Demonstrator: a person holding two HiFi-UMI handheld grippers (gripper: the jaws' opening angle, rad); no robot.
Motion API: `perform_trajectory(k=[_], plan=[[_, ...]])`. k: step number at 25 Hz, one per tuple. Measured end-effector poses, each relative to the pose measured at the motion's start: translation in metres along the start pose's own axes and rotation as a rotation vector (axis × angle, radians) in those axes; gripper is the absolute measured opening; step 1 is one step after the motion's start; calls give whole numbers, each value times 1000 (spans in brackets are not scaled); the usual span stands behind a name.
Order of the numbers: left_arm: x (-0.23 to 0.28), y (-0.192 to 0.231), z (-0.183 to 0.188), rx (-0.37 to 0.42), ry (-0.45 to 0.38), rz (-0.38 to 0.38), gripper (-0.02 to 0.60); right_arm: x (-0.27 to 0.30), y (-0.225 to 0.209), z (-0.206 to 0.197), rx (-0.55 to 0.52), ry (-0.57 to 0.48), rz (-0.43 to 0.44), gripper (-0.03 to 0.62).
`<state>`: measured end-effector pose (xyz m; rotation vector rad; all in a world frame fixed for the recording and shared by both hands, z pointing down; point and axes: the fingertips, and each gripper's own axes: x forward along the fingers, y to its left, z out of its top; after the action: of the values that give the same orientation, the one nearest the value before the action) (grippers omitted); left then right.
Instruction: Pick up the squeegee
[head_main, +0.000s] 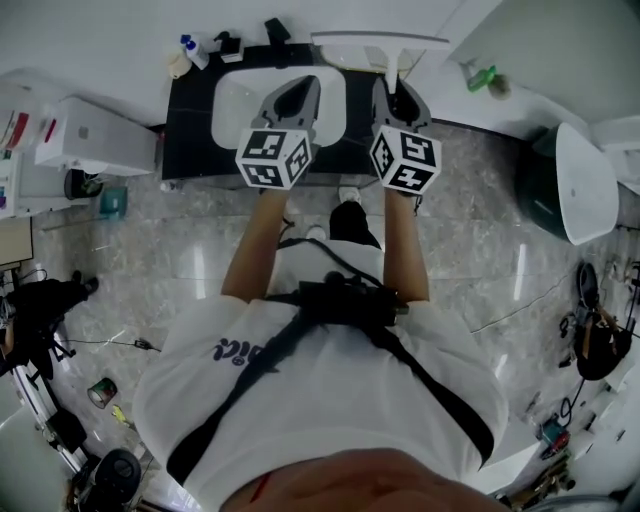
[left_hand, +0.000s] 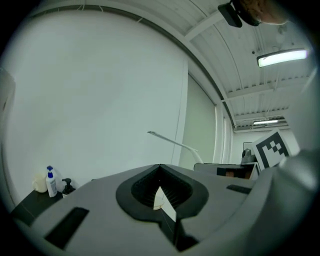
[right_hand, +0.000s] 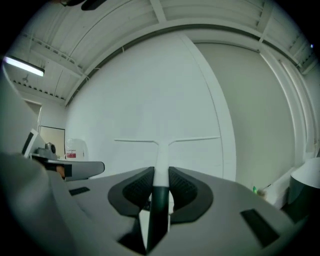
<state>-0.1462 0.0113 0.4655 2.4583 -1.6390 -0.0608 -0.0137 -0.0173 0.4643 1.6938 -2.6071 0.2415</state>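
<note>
The right gripper (right_hand: 161, 184) holds the squeegee (right_hand: 161, 150): its two fingers press on the handle from both sides. The dark part of the handle lies behind the fingertips and the white part goes beyond them. The long blade stands crosswise ahead of the fingertips. The left gripper (left_hand: 160, 186) has its fingers closed together, with nothing between them. The squeegee is to their right, apart. Below both grippers is a dark counter (head_main: 190, 110) with a white basin (head_main: 232, 105).

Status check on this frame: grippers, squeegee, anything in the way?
Right gripper shut on squeegee handle, blade crosswise ahead. Left gripper shut, empty. Squeegee held over the sink, nothing touching its blade.
</note>
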Motion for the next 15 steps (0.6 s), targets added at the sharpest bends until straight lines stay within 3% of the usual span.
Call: perform_trajectory(k=[7,15], plan=[[-21,-11,36,63,-65,-9,11,-36,13,63,-30,-164,-19,101],[-36,-17,51,120,-86,35,11,-55,10,67,-64,-176,-76,101]])
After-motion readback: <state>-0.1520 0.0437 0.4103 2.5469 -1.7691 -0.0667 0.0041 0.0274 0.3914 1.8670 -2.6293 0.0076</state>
